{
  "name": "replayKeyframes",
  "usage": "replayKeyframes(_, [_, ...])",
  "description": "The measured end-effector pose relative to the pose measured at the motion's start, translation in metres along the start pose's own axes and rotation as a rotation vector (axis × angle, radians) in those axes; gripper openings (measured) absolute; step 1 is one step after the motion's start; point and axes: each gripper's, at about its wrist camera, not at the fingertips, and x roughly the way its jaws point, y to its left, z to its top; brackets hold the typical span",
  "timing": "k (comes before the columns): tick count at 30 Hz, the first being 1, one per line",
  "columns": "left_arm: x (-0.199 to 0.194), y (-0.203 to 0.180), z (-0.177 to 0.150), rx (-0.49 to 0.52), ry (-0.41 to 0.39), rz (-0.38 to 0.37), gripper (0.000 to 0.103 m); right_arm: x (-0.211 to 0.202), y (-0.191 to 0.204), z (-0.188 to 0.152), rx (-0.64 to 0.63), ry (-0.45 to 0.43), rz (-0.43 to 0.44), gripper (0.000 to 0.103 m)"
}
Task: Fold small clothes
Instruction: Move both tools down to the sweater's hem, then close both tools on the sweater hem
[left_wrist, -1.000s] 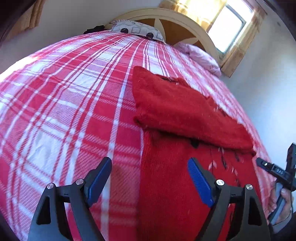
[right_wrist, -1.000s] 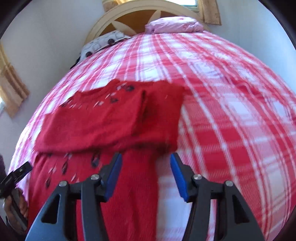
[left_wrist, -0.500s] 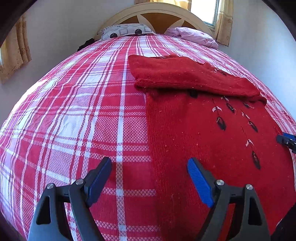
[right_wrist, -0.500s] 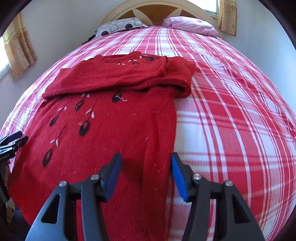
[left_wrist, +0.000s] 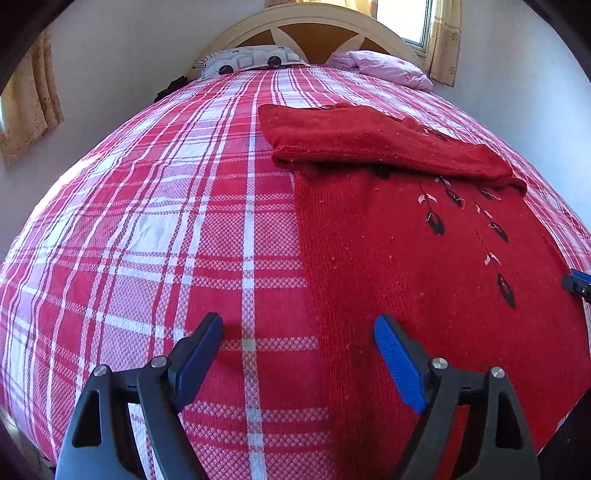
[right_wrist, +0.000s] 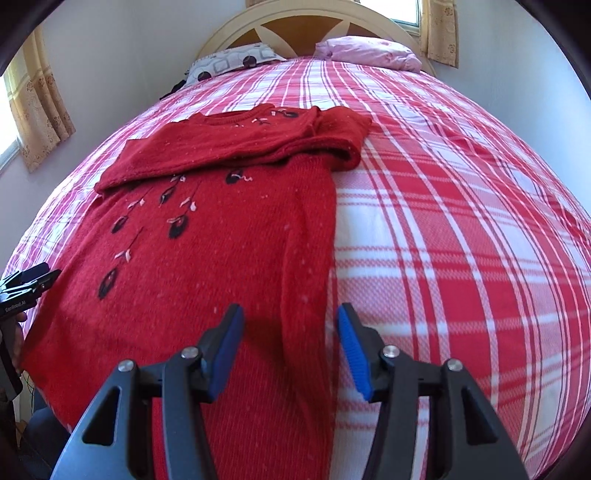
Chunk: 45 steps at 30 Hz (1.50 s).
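A red knit sweater (left_wrist: 424, 266) with dark leaf embroidery lies flat on the bed, its sleeves folded across the chest at the far end (left_wrist: 369, 144). It also shows in the right wrist view (right_wrist: 207, 266). My left gripper (left_wrist: 299, 354) is open and empty, low over the sweater's left edge near the hem. My right gripper (right_wrist: 290, 347) is open and empty, low over the sweater's right edge near the hem. The tip of the right gripper shows at the right edge of the left wrist view (left_wrist: 578, 282). The left gripper shows at the left edge of the right wrist view (right_wrist: 26, 284).
The bed has a red and white plaid cover (left_wrist: 166, 229). A patterned pillow (left_wrist: 255, 62) and a pink pillow (left_wrist: 384, 66) lie against the cream headboard (left_wrist: 317, 22). Curtained windows stand at the left (right_wrist: 33, 96) and far right.
Both grippers have drawn back from the folded sleeves toward the hem and come lower over the sweater's two side edges. Both stayed open and empty.
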Motion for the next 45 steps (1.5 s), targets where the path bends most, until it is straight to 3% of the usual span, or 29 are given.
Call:
replayKeyframes(21, [-0.027,-0.001,-0.032,0.029,0.029,-0.042,0.084,-0.029,-0.004,-0.043,0.039,-0.014,0.006,0.055])
replayKeyframes(32, [-0.052,-0.002,-0.067,0.053,0.039,-0.063,0.084,-0.049,-0.017,-0.07,0.075,0.005,0.034,0.055])
replayKeyframes(40, [-0.062,-0.003,-0.073,0.019,0.048,-0.122,0.057,-0.064,-0.031,-0.091,0.142,0.034,0.11,0.05])
replayKeyframes(45, [-0.062,-0.001,-0.073,-0.02,0.061,-0.161,0.055,-0.066,-0.022,-0.101,0.127,0.062,0.159,0.041])
